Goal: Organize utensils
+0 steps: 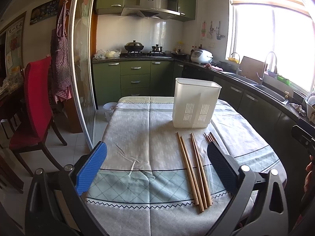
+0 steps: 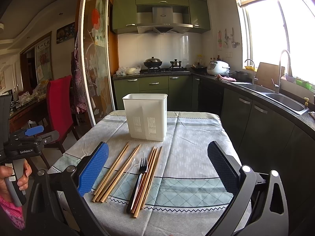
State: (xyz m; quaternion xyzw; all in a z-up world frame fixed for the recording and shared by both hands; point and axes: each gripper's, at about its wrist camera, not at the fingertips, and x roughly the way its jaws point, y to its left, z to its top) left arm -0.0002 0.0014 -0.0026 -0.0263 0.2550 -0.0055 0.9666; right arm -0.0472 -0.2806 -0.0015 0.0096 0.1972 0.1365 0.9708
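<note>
Left wrist view: the left gripper [image 1: 155, 157] hangs over the tablecloth [image 1: 137, 129] with its jaws spread wide, nothing between them. Just right of centre lie the wooden chopsticks [image 1: 194, 169], a clear plastic spoon [image 1: 204, 153] beside them, and beyond them stands the white utensil holder [image 1: 195, 103], upright. Over on the right wrist view, the right gripper [image 2: 157, 167] is gaping too, holding nothing, above the chopsticks [image 2: 118, 169] and a black fork [image 2: 140, 175] lying among them, with the holder [image 2: 145, 116] upright behind.
</note>
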